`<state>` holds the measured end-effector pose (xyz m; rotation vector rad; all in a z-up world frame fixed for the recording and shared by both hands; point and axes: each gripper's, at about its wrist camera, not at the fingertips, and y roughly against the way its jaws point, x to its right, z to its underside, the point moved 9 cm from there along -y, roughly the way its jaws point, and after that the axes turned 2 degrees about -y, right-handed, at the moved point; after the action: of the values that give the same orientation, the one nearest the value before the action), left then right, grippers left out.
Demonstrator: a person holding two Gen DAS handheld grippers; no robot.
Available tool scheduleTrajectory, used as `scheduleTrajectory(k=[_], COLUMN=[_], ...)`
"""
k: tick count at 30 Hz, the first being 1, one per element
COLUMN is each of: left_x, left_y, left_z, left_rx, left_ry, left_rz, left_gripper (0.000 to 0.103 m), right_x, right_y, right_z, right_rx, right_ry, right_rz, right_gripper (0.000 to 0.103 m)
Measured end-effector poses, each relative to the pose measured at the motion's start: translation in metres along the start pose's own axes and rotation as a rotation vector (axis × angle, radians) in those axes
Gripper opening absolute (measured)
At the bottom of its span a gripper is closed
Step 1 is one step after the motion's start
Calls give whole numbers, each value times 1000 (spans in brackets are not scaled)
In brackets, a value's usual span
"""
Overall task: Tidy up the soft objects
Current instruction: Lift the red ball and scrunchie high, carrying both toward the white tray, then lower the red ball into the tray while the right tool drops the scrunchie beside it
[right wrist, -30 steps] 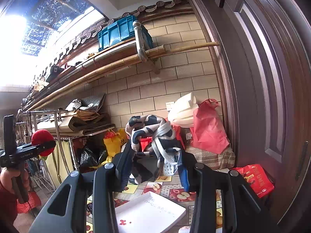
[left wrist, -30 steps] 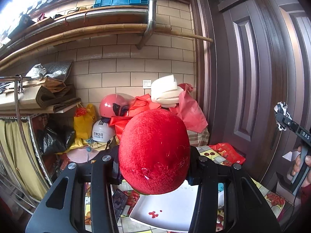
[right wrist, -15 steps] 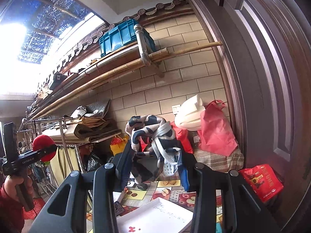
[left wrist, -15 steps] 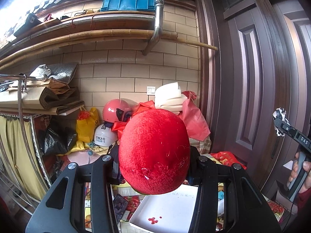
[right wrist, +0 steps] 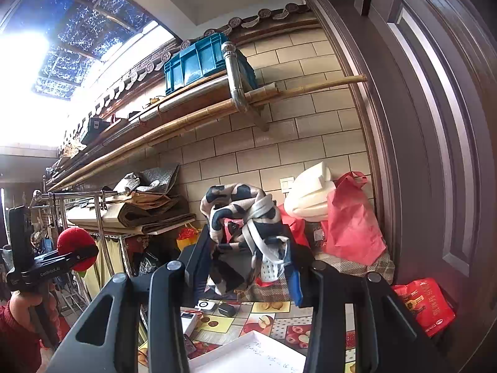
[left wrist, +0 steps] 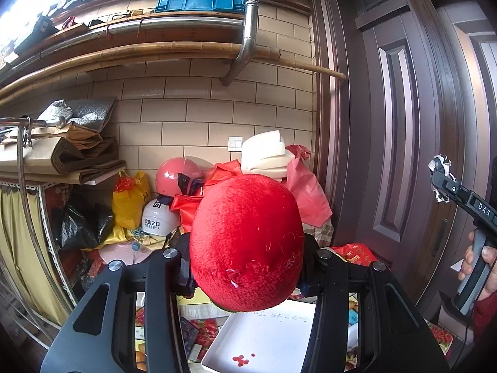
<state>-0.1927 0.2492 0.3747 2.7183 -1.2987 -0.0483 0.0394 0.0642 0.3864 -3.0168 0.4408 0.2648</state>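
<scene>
The red plush ball (left wrist: 247,242) sits clamped between the pads of my left gripper (left wrist: 247,267), held up in the air above the white tray (left wrist: 267,338), and my right gripper (right wrist: 248,258) is closed narrow on a bunched black-and-cream patterned scarf (right wrist: 242,217), also aloft over the tabletop (right wrist: 273,314) with its fruit-print cover. My guess is that both soft things are meant for the tray, so I would bring each one down over its middle before easing the pads apart, one hand at a time so the two grippers do not meet over the same spot. The scarf hangs loose and may drape over the rim, so I would lower it until it piles up. A few small red bits (left wrist: 240,359) lie on the tray floor. Small boxes and gadgets (right wrist: 214,307) crowd the tabletop beside the tray; behind it stand helmets (left wrist: 178,180), red bags (right wrist: 351,227) and a dark door (left wrist: 403,124).
</scene>
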Motion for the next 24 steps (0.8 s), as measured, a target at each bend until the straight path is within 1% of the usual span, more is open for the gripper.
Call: scheduleTrajectory(k=[14, 18, 21, 24], left_x=[3, 4, 5, 4], left_y=[-46, -62, -81, -111], left_z=[21, 31, 46, 79], left_rx=[-75, -105, -140, -218], left_ry=[14, 17, 14, 26], left_rz=[19, 22, 24, 27], left_gripper=[45, 45, 45, 45], right_x=[6, 9, 14, 19], right_y=[-44, -61, -75, -96], right_z=[39, 56, 76, 109], right_rx=[-119, -165, -217, -311], right_ry=[-40, -52, -75, -103], right_rz=[-26, -28, -34, -41], right_gripper=[41, 41, 41, 41])
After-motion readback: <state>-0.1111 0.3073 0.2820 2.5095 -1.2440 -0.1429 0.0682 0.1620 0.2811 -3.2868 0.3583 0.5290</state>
